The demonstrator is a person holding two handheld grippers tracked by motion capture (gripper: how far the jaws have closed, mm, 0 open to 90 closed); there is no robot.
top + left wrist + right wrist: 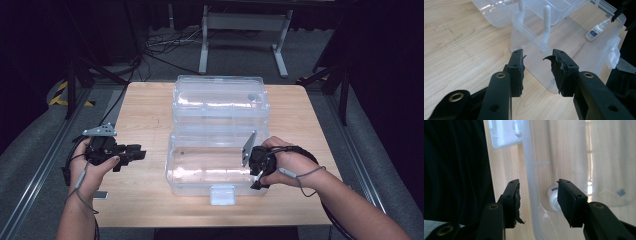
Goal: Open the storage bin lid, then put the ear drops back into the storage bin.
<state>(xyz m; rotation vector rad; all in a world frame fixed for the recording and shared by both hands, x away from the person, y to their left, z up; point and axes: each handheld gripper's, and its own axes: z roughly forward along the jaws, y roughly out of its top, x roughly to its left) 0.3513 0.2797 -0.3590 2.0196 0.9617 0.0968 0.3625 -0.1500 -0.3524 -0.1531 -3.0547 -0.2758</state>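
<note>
Your left gripper (136, 152) is hanging out over bare table (145, 110) left of the clear box (210, 186), jaws half open on nothing, so leave it parked or use it to steady the wall. The little dropper bottle (596, 30) is lying on the box floor at the right end. Your right gripper (257, 175) sits wide open and empty astride the box wall, bottle (553, 197) just past its inner finger (570, 202). I'd clear the rim first, then drop both fingers inside around the bottle before squeezing.
</note>
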